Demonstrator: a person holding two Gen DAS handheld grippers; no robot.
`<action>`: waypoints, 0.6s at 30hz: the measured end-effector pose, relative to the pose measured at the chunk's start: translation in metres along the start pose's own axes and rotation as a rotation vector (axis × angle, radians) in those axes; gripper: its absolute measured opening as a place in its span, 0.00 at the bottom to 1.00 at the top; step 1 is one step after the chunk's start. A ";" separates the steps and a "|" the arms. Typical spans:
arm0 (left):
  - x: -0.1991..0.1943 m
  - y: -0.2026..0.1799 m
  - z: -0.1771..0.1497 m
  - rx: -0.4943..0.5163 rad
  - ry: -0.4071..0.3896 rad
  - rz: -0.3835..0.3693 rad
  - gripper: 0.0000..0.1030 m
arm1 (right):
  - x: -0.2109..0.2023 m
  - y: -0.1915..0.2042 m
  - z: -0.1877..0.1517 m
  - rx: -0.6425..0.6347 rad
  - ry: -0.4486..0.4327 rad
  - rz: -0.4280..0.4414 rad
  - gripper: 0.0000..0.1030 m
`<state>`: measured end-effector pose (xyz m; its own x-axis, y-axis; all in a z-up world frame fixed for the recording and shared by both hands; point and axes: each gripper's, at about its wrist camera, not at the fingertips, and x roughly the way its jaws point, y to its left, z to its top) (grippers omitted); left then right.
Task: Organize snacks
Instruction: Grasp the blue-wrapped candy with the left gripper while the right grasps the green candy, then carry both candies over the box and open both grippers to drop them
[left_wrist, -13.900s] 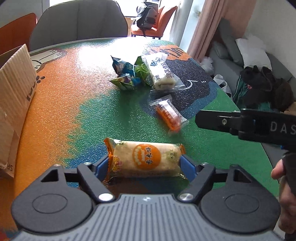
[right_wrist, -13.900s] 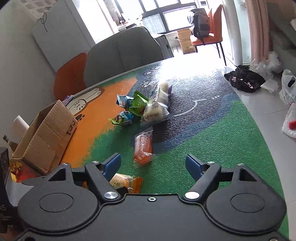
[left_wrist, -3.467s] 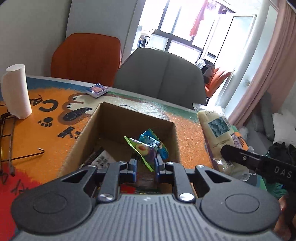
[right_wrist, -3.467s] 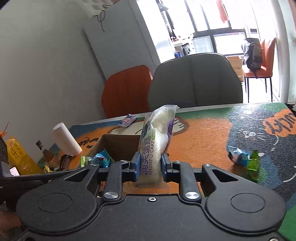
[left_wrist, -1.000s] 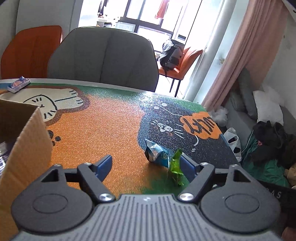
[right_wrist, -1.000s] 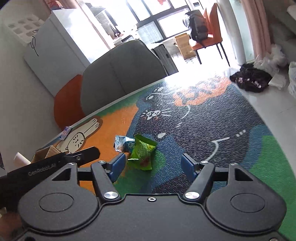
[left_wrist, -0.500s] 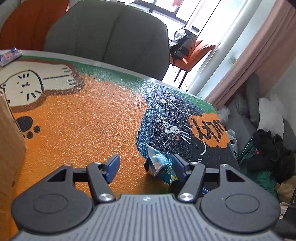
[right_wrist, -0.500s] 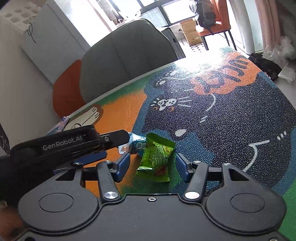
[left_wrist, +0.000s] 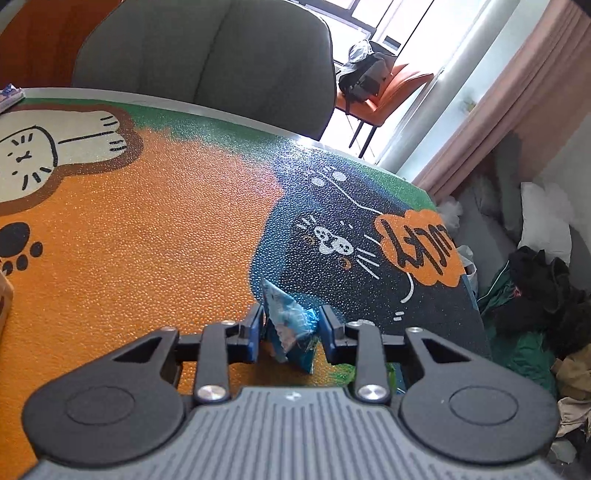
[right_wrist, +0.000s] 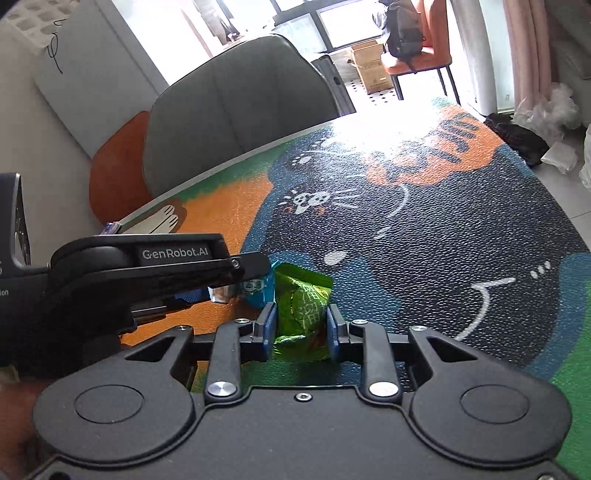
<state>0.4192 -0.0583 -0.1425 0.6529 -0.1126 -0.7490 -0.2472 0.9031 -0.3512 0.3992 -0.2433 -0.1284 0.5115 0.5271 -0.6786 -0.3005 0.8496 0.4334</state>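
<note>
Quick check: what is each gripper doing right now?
Left gripper: jaws closing, pads pressing the blue snack packet.
Right gripper: jaws closing, pads pressing the green snack packet.

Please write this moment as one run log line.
left gripper: closing on blue snack packet | right gripper: closing on green snack packet | both packets on table

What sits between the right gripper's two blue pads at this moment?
The green snack packet, in the right wrist view; the right gripper is closing on it, pads pressing its sides.
</note>
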 end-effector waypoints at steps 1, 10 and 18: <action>0.000 -0.001 0.000 0.008 0.002 0.006 0.25 | 0.000 -0.001 0.000 0.001 -0.003 -0.006 0.25; -0.021 -0.005 -0.003 0.035 -0.001 0.005 0.22 | -0.013 0.000 0.003 0.003 -0.033 -0.020 0.24; -0.067 -0.004 -0.006 0.066 -0.043 -0.019 0.22 | -0.040 0.012 0.000 -0.012 -0.089 -0.036 0.24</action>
<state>0.3720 -0.0567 -0.0941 0.6873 -0.1132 -0.7175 -0.1878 0.9265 -0.3261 0.3756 -0.2542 -0.0963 0.5916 0.4928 -0.6381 -0.2898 0.8685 0.4020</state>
